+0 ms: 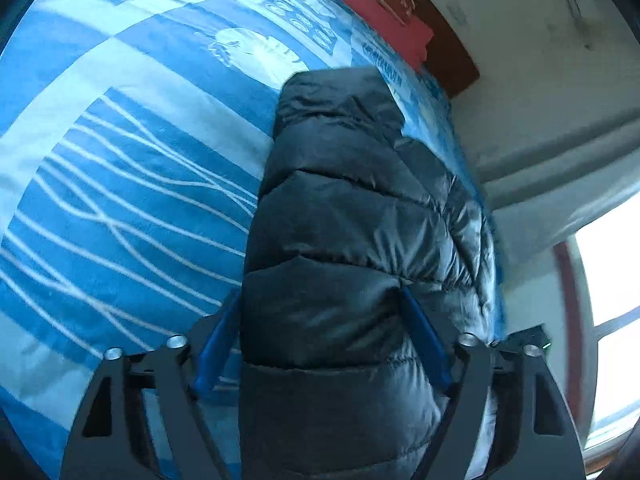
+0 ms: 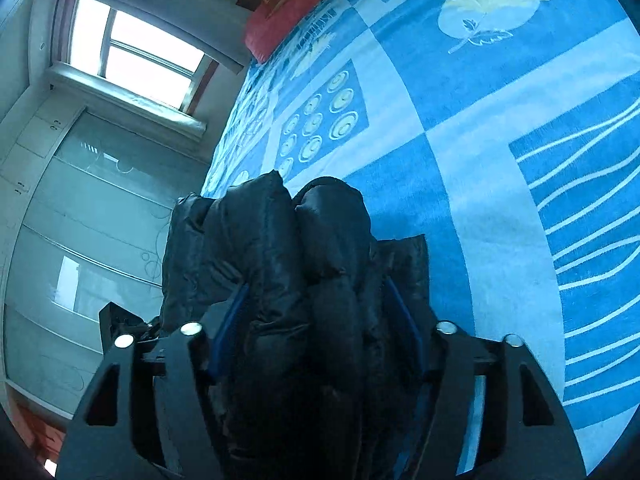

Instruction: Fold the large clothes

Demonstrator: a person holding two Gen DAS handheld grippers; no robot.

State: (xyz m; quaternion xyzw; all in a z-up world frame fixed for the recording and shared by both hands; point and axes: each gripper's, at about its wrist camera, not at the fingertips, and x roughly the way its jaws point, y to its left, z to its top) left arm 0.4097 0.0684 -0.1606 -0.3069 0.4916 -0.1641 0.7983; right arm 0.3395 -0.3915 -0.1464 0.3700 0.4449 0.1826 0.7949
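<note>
Left wrist view: left hand-held gripper (image 1: 320, 344) has its 2 blue fingers (image 1: 424, 340) spread wide around a thick folded bundle of the black puffer jacket (image 1: 340, 208). Pads look pressed into the padding on both sides, so I read it as a grip, wide only because the stack is bulky. Jacket runs forward along the edge of the bed (image 1: 120, 160), over the blue patterned blanket, near the wall side. Red pillow (image 1: 372, 4) sits at the head end, well apart.

Right wrist view: right hand-held gripper (image 2: 316, 328) clamps another bunched part of the jacket (image 2: 280, 248), several quilted layers between the fingers (image 2: 234, 320), jaws about half spread. Blanket (image 2: 480, 160) is bare to the right; window (image 2: 136, 52) and wardrobe (image 2: 80, 220) lie left.

My read: 2 grips on 1 stack keep the slippery layers from springing open while the fold gets squared up.
</note>
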